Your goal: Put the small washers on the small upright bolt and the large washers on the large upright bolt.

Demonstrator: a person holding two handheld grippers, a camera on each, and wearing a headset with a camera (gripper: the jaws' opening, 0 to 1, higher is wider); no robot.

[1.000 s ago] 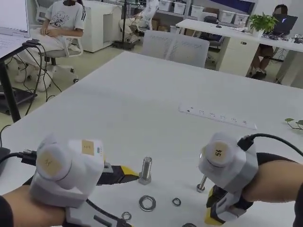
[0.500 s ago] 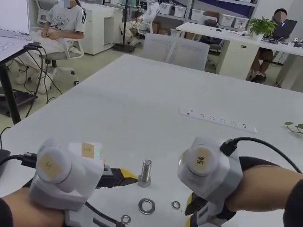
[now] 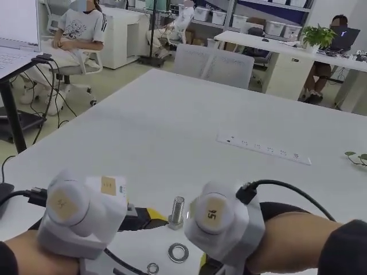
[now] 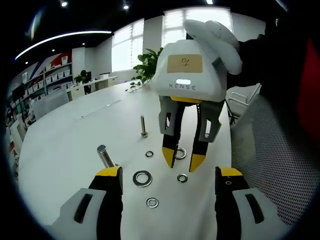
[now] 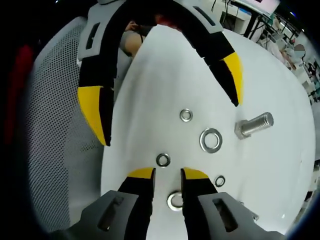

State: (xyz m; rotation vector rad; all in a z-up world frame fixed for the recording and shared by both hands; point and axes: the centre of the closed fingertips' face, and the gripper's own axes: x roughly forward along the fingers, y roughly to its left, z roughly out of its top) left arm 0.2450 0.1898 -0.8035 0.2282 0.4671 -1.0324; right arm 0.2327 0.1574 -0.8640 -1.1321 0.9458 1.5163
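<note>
Yellow-tipped, the right claw (image 5: pixel 169 173) points down with its jaws a narrow gap apart, straddling a washer (image 5: pixel 175 200) that lies flat on the white bench (image 5: pixel 165 75) just beneath the tips, not yet pinched. The left claw (image 4: pixel 169 171) is spread wide and holds nothing, one tip just beside the large upright bolt (image 4: pixel 104 155). The small upright bolt (image 4: pixel 143 126) stands farther off, so I judge the right claw the nearer for this pick.
</note>
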